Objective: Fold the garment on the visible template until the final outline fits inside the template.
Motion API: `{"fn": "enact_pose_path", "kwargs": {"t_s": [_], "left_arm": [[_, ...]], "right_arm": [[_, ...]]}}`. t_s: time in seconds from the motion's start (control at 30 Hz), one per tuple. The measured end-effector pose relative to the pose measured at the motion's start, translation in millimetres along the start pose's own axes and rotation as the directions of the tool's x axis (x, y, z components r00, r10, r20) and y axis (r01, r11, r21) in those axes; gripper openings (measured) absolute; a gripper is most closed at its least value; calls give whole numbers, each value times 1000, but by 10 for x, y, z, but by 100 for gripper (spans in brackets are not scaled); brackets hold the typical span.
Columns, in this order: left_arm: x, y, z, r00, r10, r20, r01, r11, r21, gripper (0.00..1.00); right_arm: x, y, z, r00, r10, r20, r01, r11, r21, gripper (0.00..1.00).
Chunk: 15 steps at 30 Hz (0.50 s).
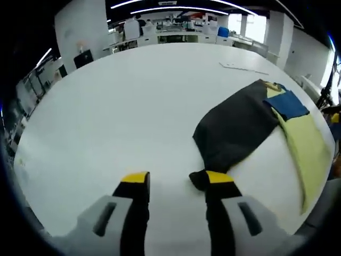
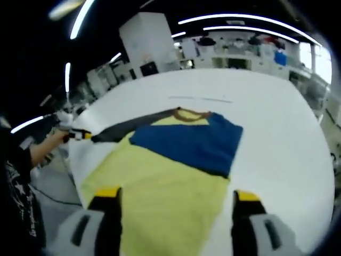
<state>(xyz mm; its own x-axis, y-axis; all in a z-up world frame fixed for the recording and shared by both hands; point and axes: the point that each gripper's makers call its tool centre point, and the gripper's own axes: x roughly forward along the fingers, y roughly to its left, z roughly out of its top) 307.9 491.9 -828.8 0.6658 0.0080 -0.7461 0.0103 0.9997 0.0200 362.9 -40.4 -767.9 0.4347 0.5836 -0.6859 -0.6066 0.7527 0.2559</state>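
A garment lies flat on the white table [image 1: 133,96]. Its body is yellow [image 2: 160,181], and a blue sleeve [image 2: 197,141] is folded across the chest below a brown collar [image 2: 186,112]. The dark grey sleeve [image 1: 234,128] stretches out sideways. My left gripper [image 1: 177,178] is open, and the dark sleeve's cuff [image 1: 200,180] lies against the inner side of its right jaw. In the right gripper view the left gripper [image 2: 80,135] sits at that cuff, held by a hand. My right gripper [image 2: 177,194] is open over the yellow hem, jaws wide apart.
A thin pale sheet or line [image 1: 242,66] lies flat on the table beyond the collar. The table edge [image 2: 74,165] runs close to the yellow hem. A person's arm and dark clothing [image 2: 21,181] stand at that edge. Benches and shelves fill the room behind.
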Motion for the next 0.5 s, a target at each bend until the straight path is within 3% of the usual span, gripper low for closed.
{"fn": "enact_pose_path", "kwargs": {"t_s": [0.5], "left_arm": [[42, -91, -105, 998, -53, -17, 53, 998, -26, 24]], "right_arm": [[-151, 187, 43, 1000, 22, 21, -20, 997, -71, 95]]}}
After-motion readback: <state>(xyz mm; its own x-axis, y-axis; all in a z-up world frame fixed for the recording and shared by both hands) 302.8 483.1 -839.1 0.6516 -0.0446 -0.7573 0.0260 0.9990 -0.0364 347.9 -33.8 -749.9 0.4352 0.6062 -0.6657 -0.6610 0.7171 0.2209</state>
